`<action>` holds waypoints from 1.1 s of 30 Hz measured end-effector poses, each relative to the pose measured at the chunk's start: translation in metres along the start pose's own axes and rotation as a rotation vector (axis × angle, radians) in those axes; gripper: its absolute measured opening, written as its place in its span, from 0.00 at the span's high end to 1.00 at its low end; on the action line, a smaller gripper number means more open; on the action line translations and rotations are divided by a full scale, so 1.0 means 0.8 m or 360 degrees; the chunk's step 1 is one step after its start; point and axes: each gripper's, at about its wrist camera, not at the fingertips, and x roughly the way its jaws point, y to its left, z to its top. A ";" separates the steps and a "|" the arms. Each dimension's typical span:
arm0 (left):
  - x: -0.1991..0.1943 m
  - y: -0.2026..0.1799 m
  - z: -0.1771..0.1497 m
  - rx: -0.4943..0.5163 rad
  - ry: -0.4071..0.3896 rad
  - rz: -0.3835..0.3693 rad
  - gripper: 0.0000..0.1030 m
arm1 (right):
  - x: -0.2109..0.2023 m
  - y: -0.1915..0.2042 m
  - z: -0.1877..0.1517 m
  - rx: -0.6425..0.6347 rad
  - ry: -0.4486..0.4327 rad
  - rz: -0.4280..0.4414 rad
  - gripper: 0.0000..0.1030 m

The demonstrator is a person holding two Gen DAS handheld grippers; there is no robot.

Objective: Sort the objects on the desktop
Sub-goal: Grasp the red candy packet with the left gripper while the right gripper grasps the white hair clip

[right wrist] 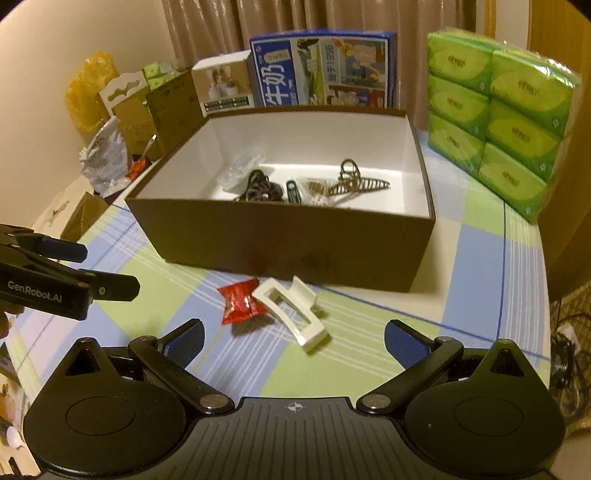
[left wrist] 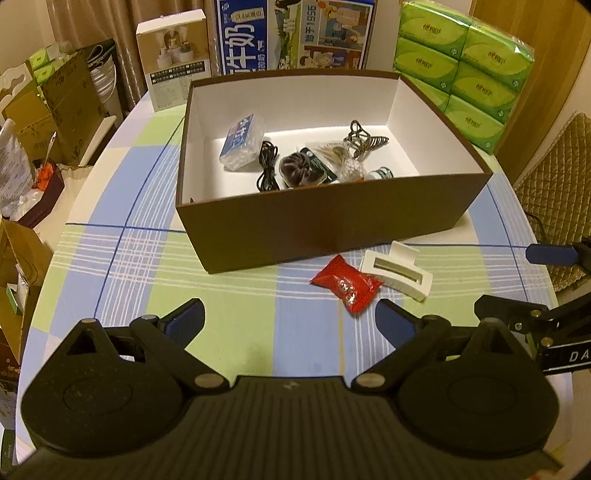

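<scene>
A brown box (left wrist: 317, 229) (right wrist: 280, 240) with a white inside stands on the checked tablecloth. It holds several small items: a blue-labelled packet (left wrist: 242, 142), a black cable (left wrist: 267, 166), a dark scrunchie (left wrist: 297, 170) (right wrist: 260, 190) and a bronze hair claw (left wrist: 364, 142) (right wrist: 356, 181). In front of the box lie a red candy wrapper (left wrist: 347, 286) (right wrist: 240, 301) and a white hair claw (left wrist: 397, 269) (right wrist: 295, 312), touching each other. My left gripper (left wrist: 290, 319) hovers open just short of them. My right gripper (right wrist: 293, 338) is open too, with the white claw a little ahead of its fingers.
Green tissue packs (left wrist: 461, 66) (right wrist: 498, 114) are stacked at the back right. Printed cartons (left wrist: 291, 33) (right wrist: 321, 70) stand behind the box. Bags and cardboard boxes (left wrist: 48, 110) crowd the left side. A quilted chair (left wrist: 557, 192) is beyond the table's right edge.
</scene>
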 end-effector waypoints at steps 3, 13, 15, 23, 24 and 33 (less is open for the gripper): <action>0.007 0.000 -0.003 -0.0002 0.0014 0.0006 0.06 | 0.005 -0.001 -0.005 0.0017 0.0019 0.0000 0.02; 0.029 -0.003 -0.011 0.0012 0.0069 0.0001 0.06 | 0.020 -0.006 -0.012 0.0042 0.0056 -0.0024 0.02; 0.033 -0.004 -0.011 0.0016 0.0075 -0.0003 0.06 | 0.022 -0.008 -0.013 0.0047 0.0063 -0.0029 0.02; 0.050 -0.008 -0.012 0.0047 0.0095 -0.0029 0.06 | 0.032 -0.016 -0.018 0.0076 0.0097 -0.0051 0.02; 0.052 -0.009 -0.012 0.0050 0.0098 -0.0032 0.06 | 0.033 -0.018 -0.018 0.0080 0.0102 -0.0054 0.02; 0.079 -0.015 -0.016 0.0110 0.0131 -0.0070 0.06 | 0.045 -0.031 -0.029 0.0131 0.0148 -0.0085 0.02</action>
